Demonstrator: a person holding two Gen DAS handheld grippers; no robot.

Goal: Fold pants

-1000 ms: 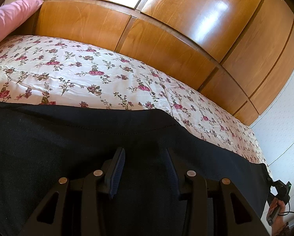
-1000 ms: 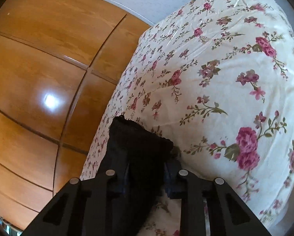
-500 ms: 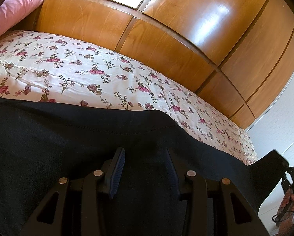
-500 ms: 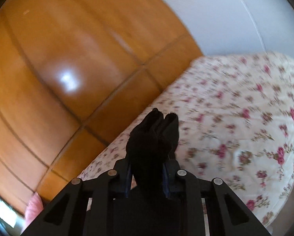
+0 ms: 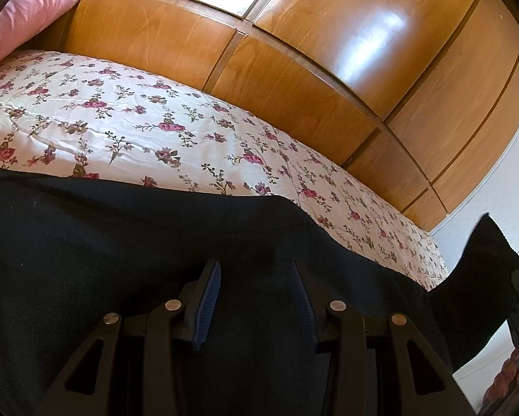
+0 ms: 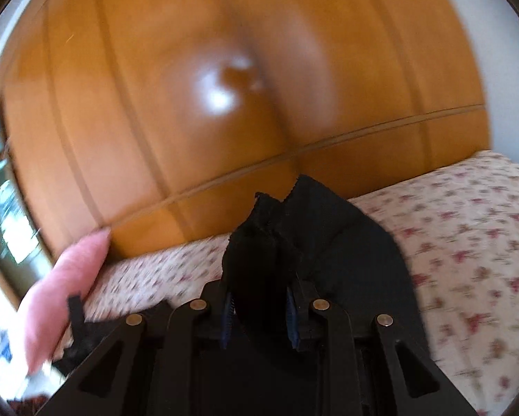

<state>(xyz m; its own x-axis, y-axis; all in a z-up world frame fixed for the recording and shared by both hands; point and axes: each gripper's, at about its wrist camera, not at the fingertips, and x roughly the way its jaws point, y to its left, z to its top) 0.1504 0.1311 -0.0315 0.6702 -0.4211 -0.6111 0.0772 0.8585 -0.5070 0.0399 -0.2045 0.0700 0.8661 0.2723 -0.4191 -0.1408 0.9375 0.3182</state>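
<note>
Wardrobe (image 5: 329, 69), glossy wood panels, fills the top of the left wrist view and most of the right wrist view (blurred there).
Bed (image 5: 127, 128) with floral cover runs in a band across the middle of the left view, sloping down to the right; in the right wrist view it sits at right and lower centre.
Black pants (image 5: 120, 260) spread over the bed, covering the whole lower half of the left view; top edge with a stitched seam runs left to right. Far end of the cloth rises off the bed at the right edge of that frame.
Pink pillow (image 5: 27, 17) upper left in the left view, against the wardrobe; lower left in the right view.
Left tongs (image 5: 256, 298), bottom centre: fingers apart, fabric lying under and between them, pads not pressing on it. Released.
Right tongs (image 6: 259, 315), bottom centre of own view: clenched on a bunched end of the pants, cloth sticking up past the fingertips, rest draping back toward the bed at right. Also just visible at the right edge of the left view, below the raised cloth.
</note>
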